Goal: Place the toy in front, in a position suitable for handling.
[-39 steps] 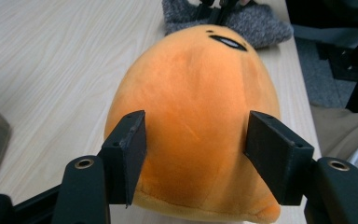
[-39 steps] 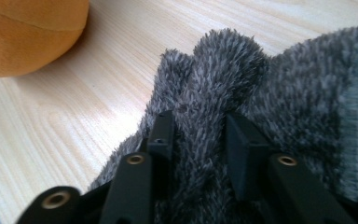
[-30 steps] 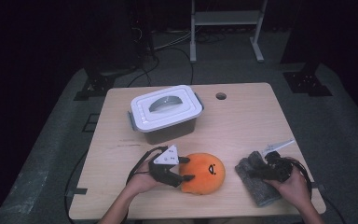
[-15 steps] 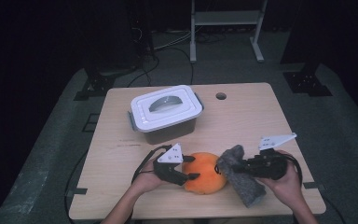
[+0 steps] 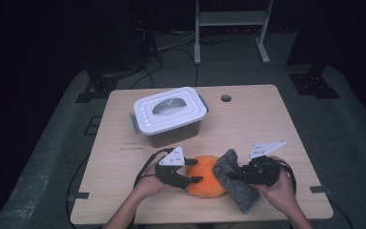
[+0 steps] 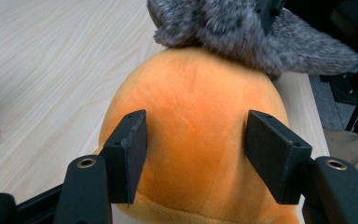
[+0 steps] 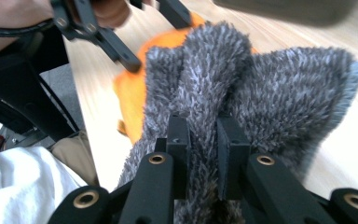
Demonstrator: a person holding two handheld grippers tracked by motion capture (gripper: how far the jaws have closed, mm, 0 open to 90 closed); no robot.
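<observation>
Obstacle: white-lidded grey plastic box (image 5: 170,116) at 11 o'clock | Free: bare light wooden desk (image 5: 257,119) from 12 to 3 o'clock

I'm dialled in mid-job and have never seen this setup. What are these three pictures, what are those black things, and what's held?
No robot arm here: a person sits at a pale wooden table with a hand-held two-jaw tool in each hand. The high view looks down from above the person's side. The other two views come from cameras riding on each tool, looking along its black jaws.

The left tool has its jaws on either side of a round orange plush toy, pads against its flanks in the left gripper view. The right tool is pinched shut on a shaggy grey fur cloth, whose top edge lies against the toy.

Farther back stands a lidded white-and-grey plastic storage box.
</observation>
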